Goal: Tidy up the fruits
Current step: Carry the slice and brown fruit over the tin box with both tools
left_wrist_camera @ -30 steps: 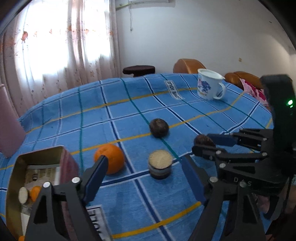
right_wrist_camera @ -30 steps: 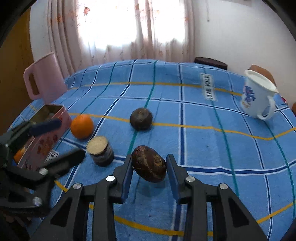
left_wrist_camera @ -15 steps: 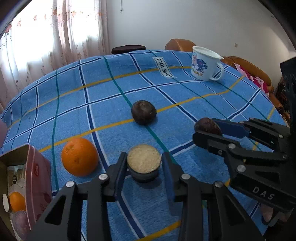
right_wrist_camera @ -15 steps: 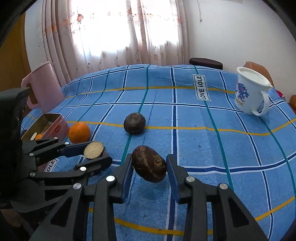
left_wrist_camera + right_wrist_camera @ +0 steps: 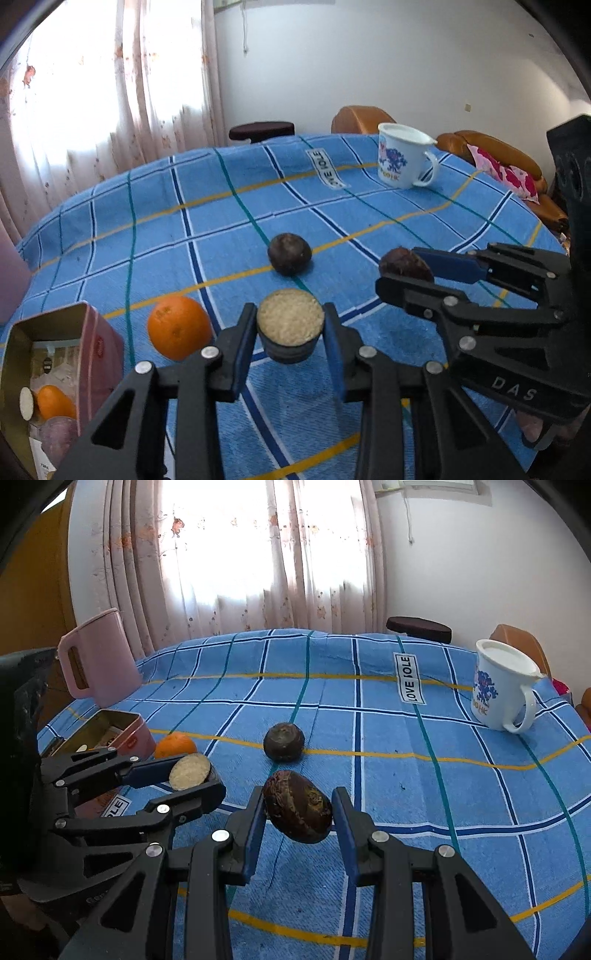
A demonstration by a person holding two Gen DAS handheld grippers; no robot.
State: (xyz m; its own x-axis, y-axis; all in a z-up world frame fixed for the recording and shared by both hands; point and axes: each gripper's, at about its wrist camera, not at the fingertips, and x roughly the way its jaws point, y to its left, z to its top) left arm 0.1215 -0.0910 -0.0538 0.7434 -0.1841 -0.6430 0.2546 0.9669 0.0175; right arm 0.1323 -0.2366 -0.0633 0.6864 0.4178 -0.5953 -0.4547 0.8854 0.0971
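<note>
- Left wrist view: your left gripper is clamped on the cut dark fruit half, pale flesh up, lifted above the blue checked cloth. An orange lies just left, beside the open tin; a whole dark fruit sits beyond.
- Right wrist view: your right gripper is clamped on a wrinkled dark fruit, held off the cloth. A white mug stands far right.

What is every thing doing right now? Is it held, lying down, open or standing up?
Left gripper: shut on the cut fruit.
Cut fruit: held, pale cut face up.
Right gripper: shut on the wrinkled dark fruit.
Wrinkled dark fruit: held between the fingers.
Round dark fruit: lying loose on the cloth.
Orange: lying beside the tin.
Tin: open, fruit inside.
White mug: upright.
Pink jug: upright.
</note>
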